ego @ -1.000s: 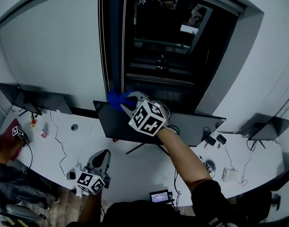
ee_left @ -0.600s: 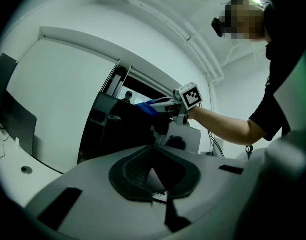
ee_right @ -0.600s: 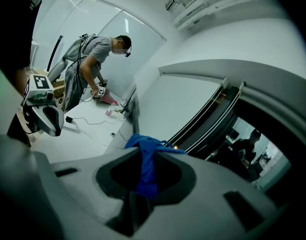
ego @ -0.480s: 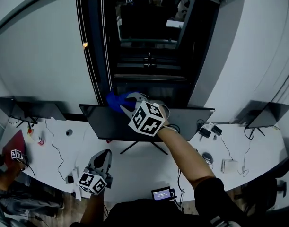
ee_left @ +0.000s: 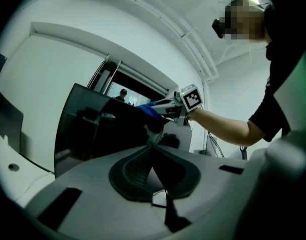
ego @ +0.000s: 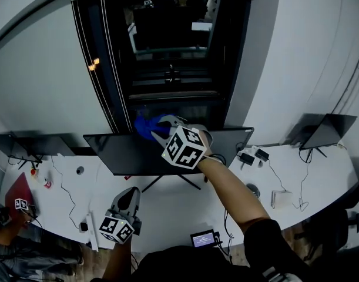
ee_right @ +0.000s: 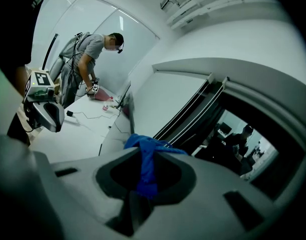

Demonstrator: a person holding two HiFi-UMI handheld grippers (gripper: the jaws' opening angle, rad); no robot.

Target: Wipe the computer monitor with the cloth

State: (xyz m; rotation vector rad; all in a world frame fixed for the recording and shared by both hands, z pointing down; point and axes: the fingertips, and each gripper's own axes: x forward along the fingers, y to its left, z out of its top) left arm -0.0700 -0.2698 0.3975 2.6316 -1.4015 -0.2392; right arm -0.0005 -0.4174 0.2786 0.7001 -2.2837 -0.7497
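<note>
A wide dark computer monitor (ego: 132, 153) stands on a white desk (ego: 173, 210), its screen off. My right gripper (ego: 161, 125) is at the monitor's top edge, shut on a blue cloth (ego: 146, 125) that bunches out past the jaws. In the right gripper view the cloth (ee_right: 146, 159) is pinched between the closed jaws. My left gripper (ego: 127, 197) hangs low over the desk in front of the monitor, jaws closed with nothing between them. The left gripper view shows the monitor (ee_left: 92, 129) ahead, with the right gripper (ee_left: 160, 106) and the cloth (ee_left: 146, 109) at its top.
Other monitors (ego: 326, 129) stand at the far left and right of the desk. Cables, small adapters (ego: 252, 155) and a small lit screen (ego: 203, 238) lie on it. A dark window (ego: 167, 57) is behind the monitor. Another person (ee_right: 87, 59) works at the left.
The view has swung left, so the monitor and desk sit further left and lower. The right gripper still holds the cloth at the monitor's top edge. The left gripper has barely moved.
</note>
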